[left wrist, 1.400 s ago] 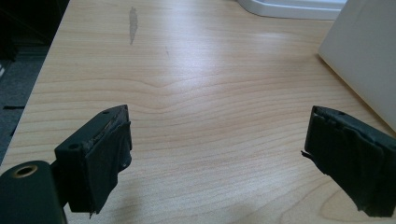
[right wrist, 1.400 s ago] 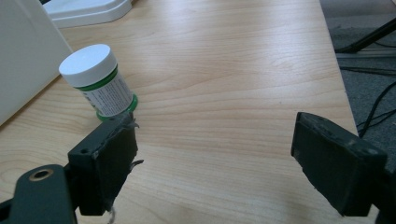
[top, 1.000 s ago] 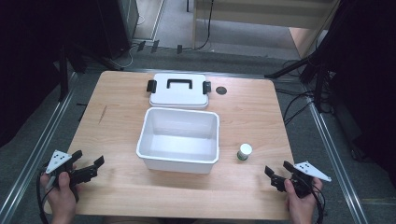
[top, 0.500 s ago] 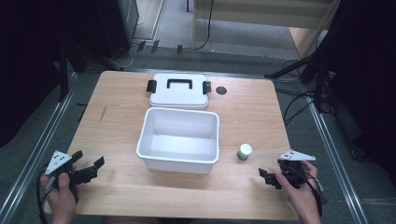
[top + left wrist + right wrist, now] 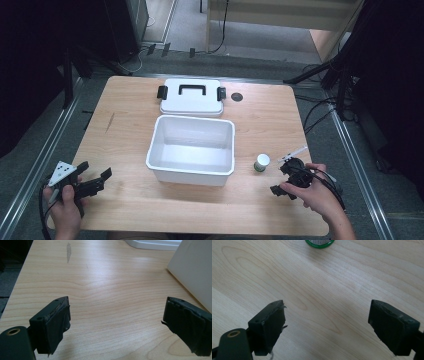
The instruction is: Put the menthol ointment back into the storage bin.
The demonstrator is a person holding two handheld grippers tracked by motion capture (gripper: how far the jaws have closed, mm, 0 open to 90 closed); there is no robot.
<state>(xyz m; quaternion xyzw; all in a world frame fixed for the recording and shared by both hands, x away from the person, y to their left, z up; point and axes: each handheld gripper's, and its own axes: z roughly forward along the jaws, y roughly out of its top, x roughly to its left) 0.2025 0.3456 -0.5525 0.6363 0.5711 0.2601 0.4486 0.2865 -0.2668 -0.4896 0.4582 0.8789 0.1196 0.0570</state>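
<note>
The right hand-held gripper hangs just above the table with its jaws spread wide and nothing between them. They point at the small jar, a white-capped pot with a green band that stands upright just ahead of the fingertips, apart from them. In the right gripper view the jar's green base sits at the top edge, a little left of the line between the jaws, so the opening looks set for a pinch around the jar's body, and the aim likely needs a small correction first.

Beyond the jar from this gripper stands the open white bin, close beside it, probably where the jar is meant to go. The bin's lid with its black handle lies flat on the far side of the bin, out of the way of a drop from above.

The left hand-held gripper rests low near the table's near corner, jaws parted and empty. The bin's wall lies off to its right, well clear, and it seems to be waiting.
</note>
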